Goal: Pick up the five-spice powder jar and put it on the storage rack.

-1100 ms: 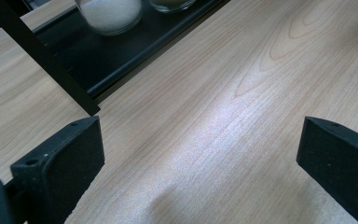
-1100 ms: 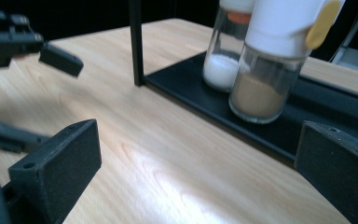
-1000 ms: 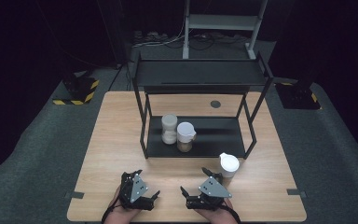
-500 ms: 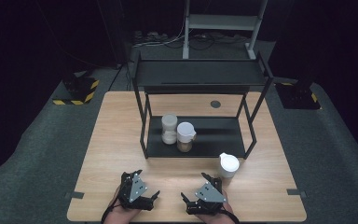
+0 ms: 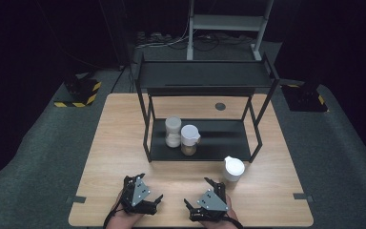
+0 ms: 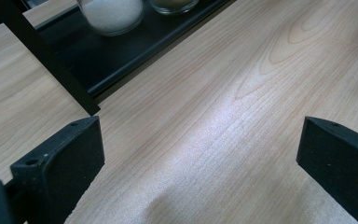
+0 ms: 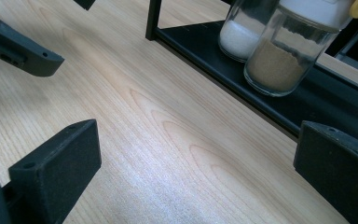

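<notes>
Two black tongs rest low at the near edge of the pale wooden desk (image 5: 124, 143) in the high view, the left tongs (image 5: 148, 191) and right tongs (image 5: 201, 193) both spread and empty, apparently poised to begin. Nearest the right tongs, a white-lidded jar (image 5: 233, 169) stands on the desk just outside the black metal two-tier rack (image 5: 205, 78), likely next for shelving. In the left gripper view, jaws gape over bare wood, a glass jar of white grains (image 6: 112, 14) on the rack's lower shelf. In the right gripper view, jaws likewise stand apart, facing a glass jar of brown grains (image 7: 284, 56) beside it.
</notes>
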A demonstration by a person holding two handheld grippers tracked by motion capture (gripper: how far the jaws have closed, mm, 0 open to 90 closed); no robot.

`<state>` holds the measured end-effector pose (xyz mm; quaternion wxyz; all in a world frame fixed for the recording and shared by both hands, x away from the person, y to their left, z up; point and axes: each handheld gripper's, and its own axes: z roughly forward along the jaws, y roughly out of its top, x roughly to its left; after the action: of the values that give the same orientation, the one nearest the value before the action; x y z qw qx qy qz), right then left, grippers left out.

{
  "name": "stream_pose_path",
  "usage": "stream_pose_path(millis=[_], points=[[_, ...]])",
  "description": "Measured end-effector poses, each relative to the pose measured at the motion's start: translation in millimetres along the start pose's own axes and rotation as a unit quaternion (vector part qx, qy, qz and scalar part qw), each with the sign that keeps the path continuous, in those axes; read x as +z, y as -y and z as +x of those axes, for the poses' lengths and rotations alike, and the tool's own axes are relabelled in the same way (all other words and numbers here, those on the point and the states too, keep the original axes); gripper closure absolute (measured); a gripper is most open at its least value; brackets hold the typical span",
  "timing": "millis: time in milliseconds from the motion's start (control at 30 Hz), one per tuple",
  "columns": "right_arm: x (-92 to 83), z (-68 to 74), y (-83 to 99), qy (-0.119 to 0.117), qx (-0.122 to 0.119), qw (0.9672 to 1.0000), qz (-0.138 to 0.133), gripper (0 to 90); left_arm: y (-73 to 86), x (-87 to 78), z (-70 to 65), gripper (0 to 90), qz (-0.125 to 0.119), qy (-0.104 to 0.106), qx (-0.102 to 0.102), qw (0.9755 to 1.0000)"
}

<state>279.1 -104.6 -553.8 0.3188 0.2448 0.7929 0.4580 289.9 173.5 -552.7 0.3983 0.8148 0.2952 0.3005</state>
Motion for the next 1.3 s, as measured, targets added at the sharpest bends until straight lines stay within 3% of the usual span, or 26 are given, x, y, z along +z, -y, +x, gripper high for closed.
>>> stream_pose_path(millis=[600, 1300], points=[[-0.7, -0.8, 0.1, -0.007, 0.003, 1.0, -0.004, 0.1, -0.7, 1.2, -2.2, 0.9, 0.006, -0.004, 0.011, 0.9999], [-18.3, -4.4, -17.8, -0.022, 0.015, 0.9986, -0.047, 0.1, -0.3, 0.6, -1.9, 0.9, 0.002, -0.004, 0.007, 1.0]])
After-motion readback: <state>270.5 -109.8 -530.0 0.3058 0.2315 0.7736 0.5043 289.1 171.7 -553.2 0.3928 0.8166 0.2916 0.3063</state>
